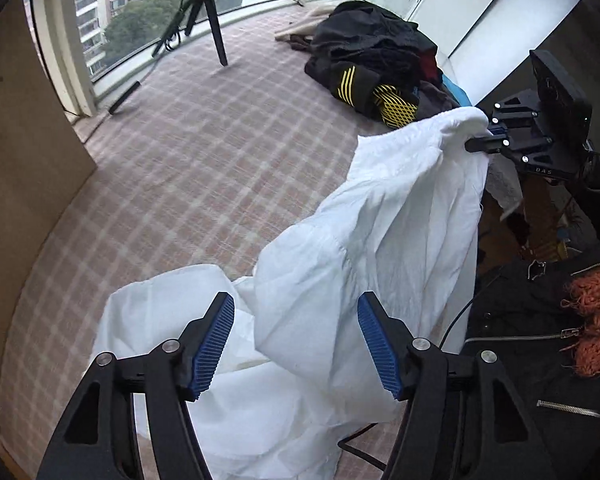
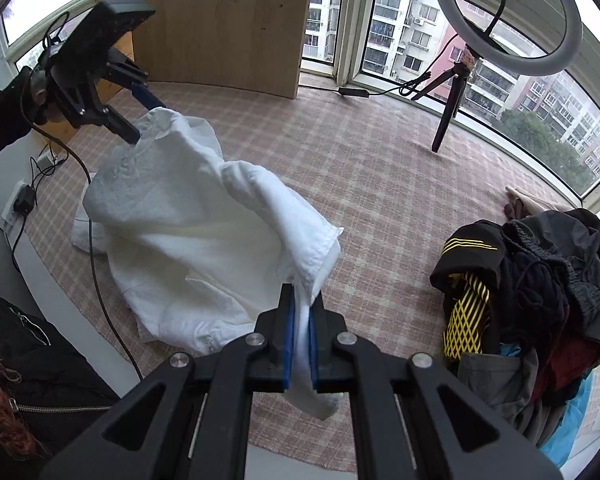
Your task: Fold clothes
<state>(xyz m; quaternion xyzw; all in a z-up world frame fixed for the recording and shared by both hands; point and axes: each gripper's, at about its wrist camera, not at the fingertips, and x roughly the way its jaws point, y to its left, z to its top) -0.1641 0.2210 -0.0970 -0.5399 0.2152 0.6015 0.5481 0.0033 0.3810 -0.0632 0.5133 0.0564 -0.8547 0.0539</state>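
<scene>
One white garment, two claws: right claw pinching it, left claw wide, seemingly empty

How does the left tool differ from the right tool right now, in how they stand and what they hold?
The left tool stands open, its blue pads apart with nothing pinched, while the right tool is shut on an edge of the white garment. The left one hangs over loose cloth; the right one holds its part of the cloth up off the checked mat. Both are black with blue ribbed pads and point downward.
</scene>
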